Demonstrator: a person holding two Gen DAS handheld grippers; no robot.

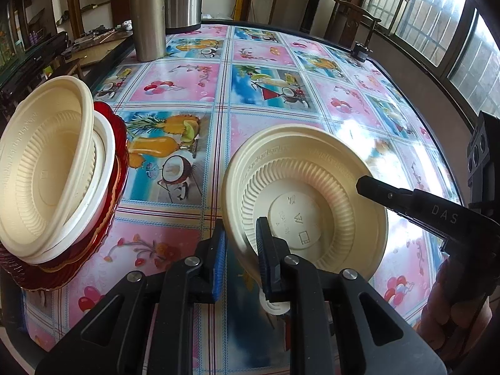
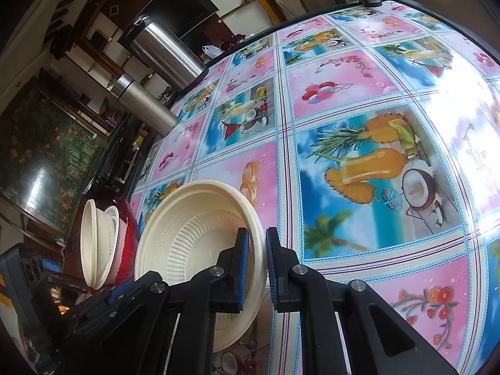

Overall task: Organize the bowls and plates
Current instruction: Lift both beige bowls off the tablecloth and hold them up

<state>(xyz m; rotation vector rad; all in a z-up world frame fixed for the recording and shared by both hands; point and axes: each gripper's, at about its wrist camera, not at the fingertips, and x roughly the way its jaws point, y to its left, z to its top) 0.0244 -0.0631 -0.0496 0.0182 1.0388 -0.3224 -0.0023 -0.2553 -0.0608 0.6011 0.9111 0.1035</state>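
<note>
Pinching the cream bowl (image 1: 304, 200) rim, both the left hand-held gripper (image 1: 240, 259) and right hand-held gripper (image 2: 257, 268) hold it right of the bowl stack (image 1: 56, 168).

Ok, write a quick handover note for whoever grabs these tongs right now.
Left tongs: pinching the near rim of the loose cream bowl, held tilted above the table.
Right tongs: gripping the same bowl's opposite rim.
Done: two cream bowls nested on the red plates, far left.
Left: set this bowl onto that stack.
</note>
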